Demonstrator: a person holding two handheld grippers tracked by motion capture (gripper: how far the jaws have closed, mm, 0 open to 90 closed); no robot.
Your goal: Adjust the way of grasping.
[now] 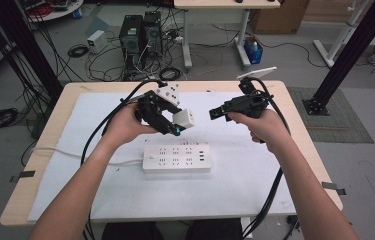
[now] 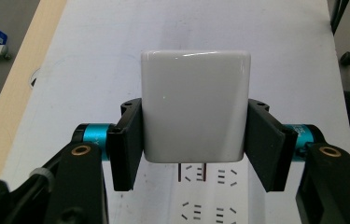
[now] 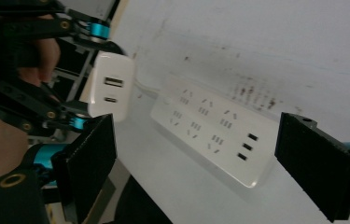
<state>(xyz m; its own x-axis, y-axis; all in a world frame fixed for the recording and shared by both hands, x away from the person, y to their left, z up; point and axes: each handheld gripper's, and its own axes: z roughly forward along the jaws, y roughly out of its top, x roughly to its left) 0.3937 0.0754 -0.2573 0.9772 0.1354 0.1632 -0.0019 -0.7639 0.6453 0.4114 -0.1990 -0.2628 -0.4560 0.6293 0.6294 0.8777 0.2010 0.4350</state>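
High view: charger (image 1: 183, 118) above power strip (image 1: 176, 158), mid-table.

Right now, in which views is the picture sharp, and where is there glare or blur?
High view: even light, sharp. Left gripper view: the white charger is sharp, with a glare streak along its top edge. Right gripper view: tilted and soft; the power strip looks washed out, and the near jaws are blurred.

In the left gripper view the white charger (image 2: 195, 107) hides most of its own prongs and much of the power strip (image 2: 205, 196), which the bottom edge cuts off. The right gripper view shows the strip's sockets blurred.
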